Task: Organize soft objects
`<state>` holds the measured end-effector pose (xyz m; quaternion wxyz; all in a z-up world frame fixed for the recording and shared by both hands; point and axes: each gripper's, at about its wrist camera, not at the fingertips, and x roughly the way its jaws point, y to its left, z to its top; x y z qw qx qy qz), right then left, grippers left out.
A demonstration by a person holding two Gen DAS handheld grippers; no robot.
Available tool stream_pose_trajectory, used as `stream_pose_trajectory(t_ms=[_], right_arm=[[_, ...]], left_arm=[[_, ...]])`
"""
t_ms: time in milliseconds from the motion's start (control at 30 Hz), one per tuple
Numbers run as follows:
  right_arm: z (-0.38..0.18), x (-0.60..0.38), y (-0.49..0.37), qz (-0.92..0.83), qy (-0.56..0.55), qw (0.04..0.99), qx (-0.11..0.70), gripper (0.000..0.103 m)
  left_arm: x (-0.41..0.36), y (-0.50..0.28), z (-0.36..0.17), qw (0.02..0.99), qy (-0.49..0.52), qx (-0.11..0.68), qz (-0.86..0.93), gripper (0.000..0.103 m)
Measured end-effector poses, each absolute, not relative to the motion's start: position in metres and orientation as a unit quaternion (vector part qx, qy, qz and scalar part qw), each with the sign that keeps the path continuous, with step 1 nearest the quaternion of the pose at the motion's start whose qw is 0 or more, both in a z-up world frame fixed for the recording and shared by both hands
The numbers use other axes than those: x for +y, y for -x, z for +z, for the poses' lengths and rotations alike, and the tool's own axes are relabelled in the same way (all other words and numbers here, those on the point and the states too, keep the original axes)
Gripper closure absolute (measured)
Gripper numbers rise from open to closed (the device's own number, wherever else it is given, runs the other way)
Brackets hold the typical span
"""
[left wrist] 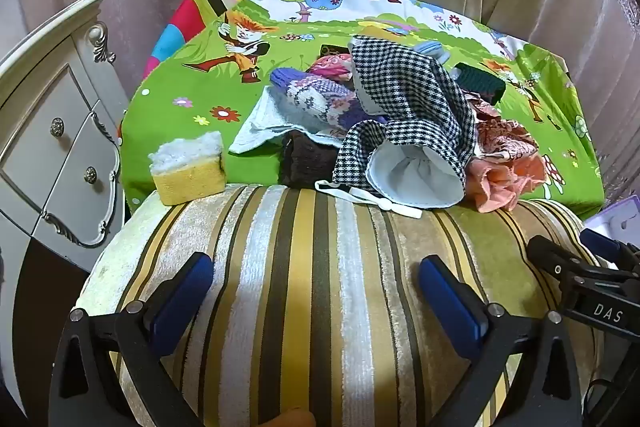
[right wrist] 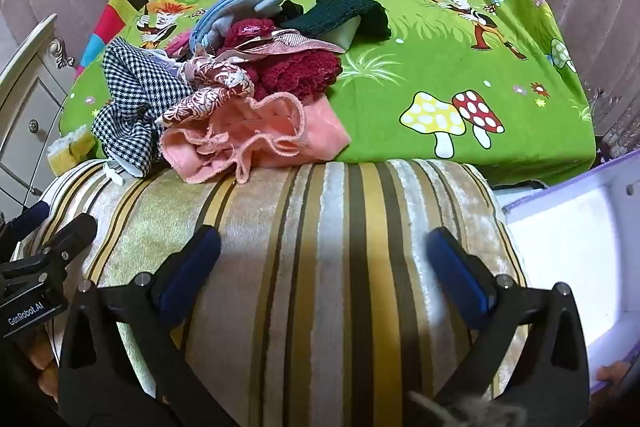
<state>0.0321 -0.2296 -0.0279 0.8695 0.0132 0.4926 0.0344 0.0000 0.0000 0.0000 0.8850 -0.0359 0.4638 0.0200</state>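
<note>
Both the left gripper (left wrist: 316, 291) and right gripper (right wrist: 324, 259) hover spread wide, empty, over the striped cushion (left wrist: 304, 267); the clothes heap (left wrist: 384, 115) at twelve o'clock awaits sorting, perhaps into the purple-edged box (right wrist: 568, 251).

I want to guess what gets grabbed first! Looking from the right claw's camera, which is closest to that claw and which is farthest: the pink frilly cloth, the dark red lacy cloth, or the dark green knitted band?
1. Pink frilly cloth, at the striped cushion's edge, left of the right claw.
2. Dark red lacy cloth, behind the pink one.
3. Dark green knitted band, at the pile's back.
</note>
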Motion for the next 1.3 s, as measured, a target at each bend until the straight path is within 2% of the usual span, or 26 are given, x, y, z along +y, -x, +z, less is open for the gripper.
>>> stream_pose_trajectory(t_ms=[1300], right_arm=[[-0.0276,-0.2290,-0.0329,0.035,-0.014,0.869,0.493,0.000]], left_arm=[[0.0038,-0.0037,-0.0009,0.885,0.029,0.465,0.025,0.000]])
